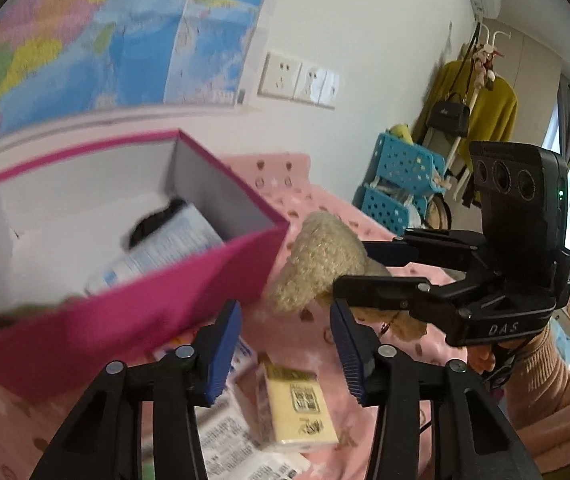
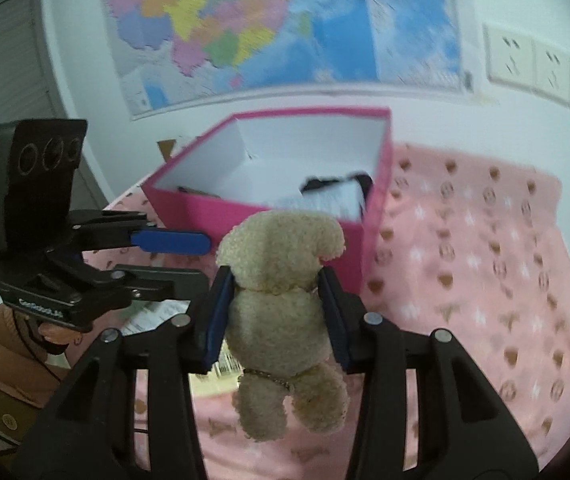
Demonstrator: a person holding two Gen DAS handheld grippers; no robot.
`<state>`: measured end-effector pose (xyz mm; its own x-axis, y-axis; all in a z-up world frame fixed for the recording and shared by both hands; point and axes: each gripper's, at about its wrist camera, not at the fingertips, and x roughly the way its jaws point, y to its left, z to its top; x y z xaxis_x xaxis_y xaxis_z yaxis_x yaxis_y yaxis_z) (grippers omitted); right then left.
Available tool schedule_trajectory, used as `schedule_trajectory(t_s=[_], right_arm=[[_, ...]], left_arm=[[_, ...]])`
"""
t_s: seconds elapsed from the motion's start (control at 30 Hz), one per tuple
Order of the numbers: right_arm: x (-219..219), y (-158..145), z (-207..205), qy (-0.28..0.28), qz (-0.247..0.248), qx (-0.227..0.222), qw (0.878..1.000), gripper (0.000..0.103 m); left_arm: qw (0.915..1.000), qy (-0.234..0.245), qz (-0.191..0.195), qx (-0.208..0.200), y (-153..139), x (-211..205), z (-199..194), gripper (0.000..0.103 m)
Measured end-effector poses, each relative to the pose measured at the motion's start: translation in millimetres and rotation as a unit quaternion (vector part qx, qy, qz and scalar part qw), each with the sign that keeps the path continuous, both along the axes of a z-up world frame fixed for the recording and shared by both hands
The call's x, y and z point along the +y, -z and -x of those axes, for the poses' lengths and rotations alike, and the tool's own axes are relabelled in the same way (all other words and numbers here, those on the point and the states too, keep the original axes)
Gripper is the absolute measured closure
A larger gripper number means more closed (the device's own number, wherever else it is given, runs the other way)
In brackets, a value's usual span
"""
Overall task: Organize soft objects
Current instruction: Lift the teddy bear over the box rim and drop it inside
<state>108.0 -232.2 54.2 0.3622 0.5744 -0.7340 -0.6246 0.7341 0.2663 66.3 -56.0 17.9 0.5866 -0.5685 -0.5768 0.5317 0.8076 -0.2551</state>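
My right gripper (image 2: 275,316) is shut on a small beige teddy bear (image 2: 281,308), held by its body above the pink bedspread, head toward the magenta box (image 2: 269,204). The bear also shows in the left wrist view (image 1: 317,260), clamped by the right gripper (image 1: 359,266) just right of the box (image 1: 125,300). My left gripper (image 1: 285,352) is open and empty, above a yellow tissue pack (image 1: 297,412). The box is open, white inside, and holds a white packet (image 1: 165,248) and something black (image 1: 157,220).
White printed packets (image 1: 237,440) lie on the pink patterned bedspread (image 2: 485,260) below the left gripper. A wall with a map (image 2: 285,20) and sockets (image 2: 533,64) stands behind the box. Blue baskets (image 1: 401,184) and a coat rack (image 1: 481,100) stand at the far right.
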Motion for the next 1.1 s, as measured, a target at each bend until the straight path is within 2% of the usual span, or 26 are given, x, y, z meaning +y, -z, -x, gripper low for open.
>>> schedule_trajectory(t_s=[0.17,0.43,0.6,0.87,1.0,1.1], right_arm=[[20,-15,-17,-0.033,-0.001,-0.031,0.999,0.057],[47,-25,-58,-0.08,-0.005,-0.058,0.995,0.057],[62,-14,-81,-0.105,0.007,-0.056,0.993,0.057],[78,15,-105,-0.132,0.041,-0.041,0.99,0.056],[74,26,-116,-0.121,0.057,-0.035,0.99,0.055],[65,35,-126,-0.101,0.051,-0.004,0.994,0.051]], left_arm=[[0.9988,-0.017,-0.02,-0.042,-23,10,-5,0.06],[0.9965,-0.045,-0.025,-0.066,-46,30,-31,0.06],[0.996,-0.061,-0.031,-0.058,-45,38,-50,0.064],[0.9963,-0.072,-0.036,-0.031,-28,43,-75,0.066],[0.9962,-0.079,-0.036,-0.011,-17,42,-87,0.067],[0.9958,-0.084,-0.036,0.003,-8,43,-92,0.067]])
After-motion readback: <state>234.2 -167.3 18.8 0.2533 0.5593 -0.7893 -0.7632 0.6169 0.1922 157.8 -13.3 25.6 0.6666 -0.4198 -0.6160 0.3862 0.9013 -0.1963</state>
